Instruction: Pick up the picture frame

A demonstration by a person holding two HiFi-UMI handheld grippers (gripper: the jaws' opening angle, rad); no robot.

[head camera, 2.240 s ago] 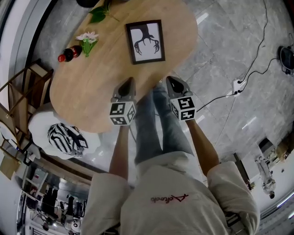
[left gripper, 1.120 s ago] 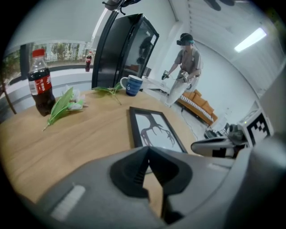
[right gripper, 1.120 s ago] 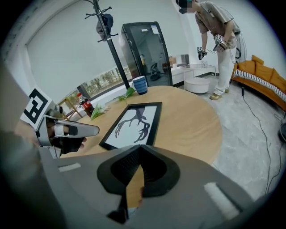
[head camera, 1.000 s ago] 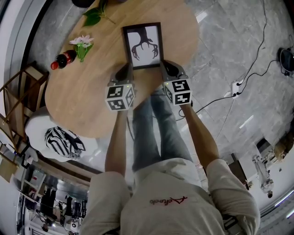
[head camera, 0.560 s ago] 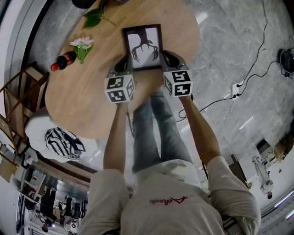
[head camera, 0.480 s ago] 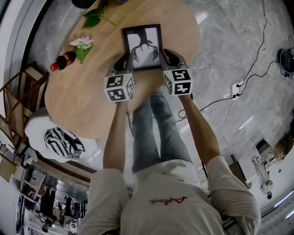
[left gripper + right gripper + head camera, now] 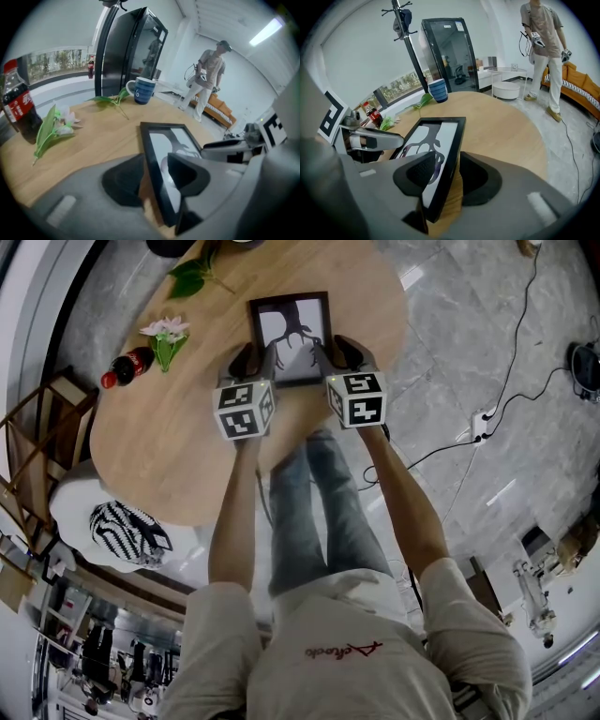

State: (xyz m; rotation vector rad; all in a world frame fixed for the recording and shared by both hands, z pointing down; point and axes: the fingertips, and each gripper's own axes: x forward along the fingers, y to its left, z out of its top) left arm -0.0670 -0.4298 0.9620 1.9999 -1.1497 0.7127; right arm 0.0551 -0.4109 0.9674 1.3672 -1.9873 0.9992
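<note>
A black picture frame (image 7: 291, 329) with a dark tree-like print lies flat on the oval wooden table (image 7: 169, 442). My left gripper (image 7: 255, 360) stands at its near left corner, and its jaws are opening. In the left gripper view the frame (image 7: 161, 140) has its left rail between the jaws of the left gripper (image 7: 152, 180), one over the glass, and the pads do not press on it. My right gripper (image 7: 330, 354) is at the near right corner, jaws also opening. The frame's (image 7: 433, 136) right rail runs between the right gripper's (image 7: 447, 176) jaws with gaps on both sides.
A cola bottle (image 7: 127, 360), a pale flower (image 7: 171, 334) and a leafy sprig (image 7: 192, 276) lie left of the frame. A blue mug (image 7: 142, 90) stands at the far edge. A wooden chair (image 7: 47, 427) and a stool with a striped cushion (image 7: 131, 521) are on the left. A person (image 7: 546, 51) stands beyond.
Both grippers have come forward over the table's near edge to the frame's near corners. Their jaws, narrow a second ago, now stand wide round the side rails.
</note>
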